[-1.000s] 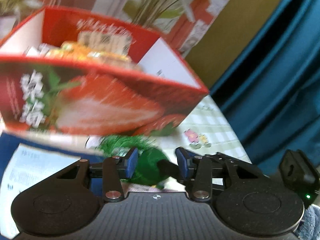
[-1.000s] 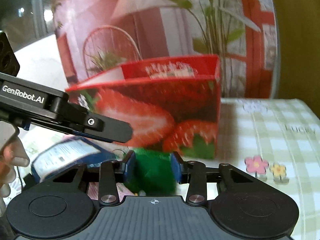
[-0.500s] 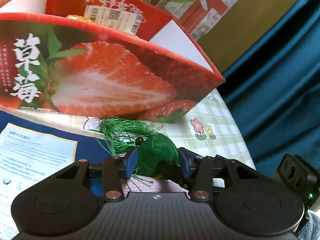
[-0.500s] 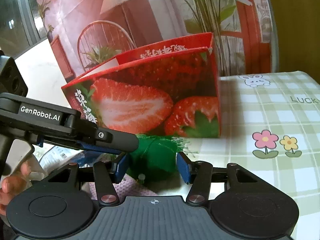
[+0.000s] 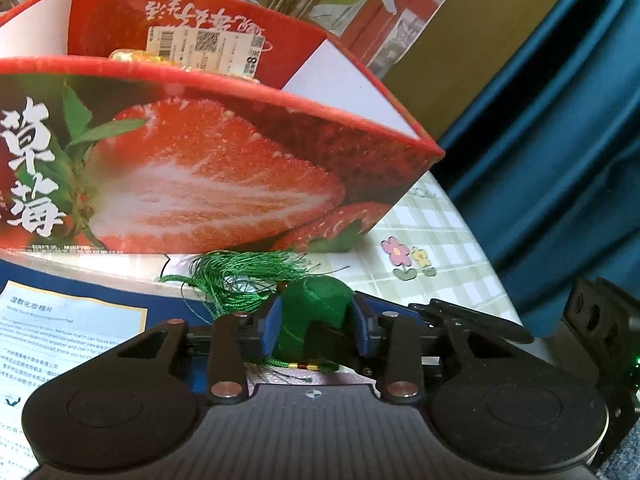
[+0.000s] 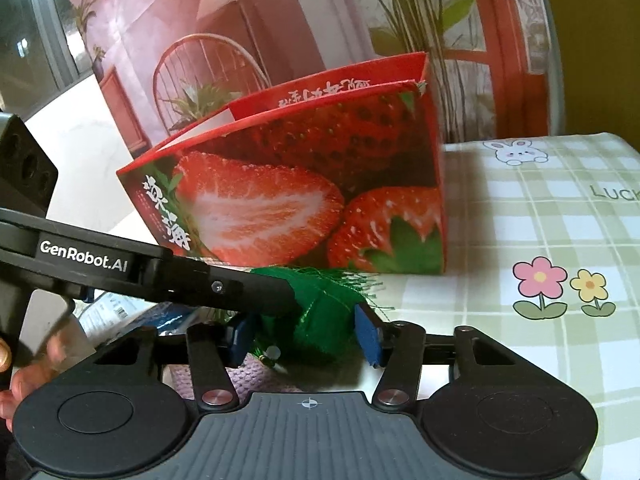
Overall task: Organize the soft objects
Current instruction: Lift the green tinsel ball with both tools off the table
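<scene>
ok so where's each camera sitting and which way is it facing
Left wrist: on the left gripper, angled down at the green pouch between its closing jaws, facing the strawberry box.
Right wrist: on the right gripper, facing the box's corner; the left gripper and a hand show at left.
Shared: pouch, box, checked cloth.

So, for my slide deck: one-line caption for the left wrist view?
Left tongs closing around a green tasselled pouch before a strawberry box.
</scene>
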`<act>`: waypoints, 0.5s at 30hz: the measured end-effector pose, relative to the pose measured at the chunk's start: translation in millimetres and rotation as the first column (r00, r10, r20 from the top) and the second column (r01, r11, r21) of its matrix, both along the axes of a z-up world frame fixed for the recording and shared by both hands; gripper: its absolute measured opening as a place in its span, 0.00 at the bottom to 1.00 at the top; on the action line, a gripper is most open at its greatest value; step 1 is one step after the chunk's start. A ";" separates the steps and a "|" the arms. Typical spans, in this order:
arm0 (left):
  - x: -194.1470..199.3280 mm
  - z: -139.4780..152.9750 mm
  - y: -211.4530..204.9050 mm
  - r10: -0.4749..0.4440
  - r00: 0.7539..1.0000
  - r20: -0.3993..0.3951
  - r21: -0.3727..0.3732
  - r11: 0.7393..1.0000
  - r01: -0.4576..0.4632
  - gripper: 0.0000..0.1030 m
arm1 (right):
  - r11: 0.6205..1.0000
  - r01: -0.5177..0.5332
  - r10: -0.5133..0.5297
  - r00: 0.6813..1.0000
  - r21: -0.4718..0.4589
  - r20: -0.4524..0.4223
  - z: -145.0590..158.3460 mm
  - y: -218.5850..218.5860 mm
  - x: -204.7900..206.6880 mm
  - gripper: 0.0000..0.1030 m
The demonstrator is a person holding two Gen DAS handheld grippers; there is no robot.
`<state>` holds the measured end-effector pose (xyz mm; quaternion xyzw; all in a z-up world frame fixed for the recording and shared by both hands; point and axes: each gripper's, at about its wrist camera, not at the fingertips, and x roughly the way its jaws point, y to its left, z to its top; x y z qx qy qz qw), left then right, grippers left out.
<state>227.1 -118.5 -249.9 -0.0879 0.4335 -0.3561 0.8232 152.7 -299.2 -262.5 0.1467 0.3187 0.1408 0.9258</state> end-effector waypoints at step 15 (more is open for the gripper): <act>-10.3 95.8 25.8 -0.022 0.983 0.181 -0.111 0.993 0.042 0.37 | 0.996 -0.062 0.073 0.983 -0.067 0.167 91.7 -0.2 -5.1 0.45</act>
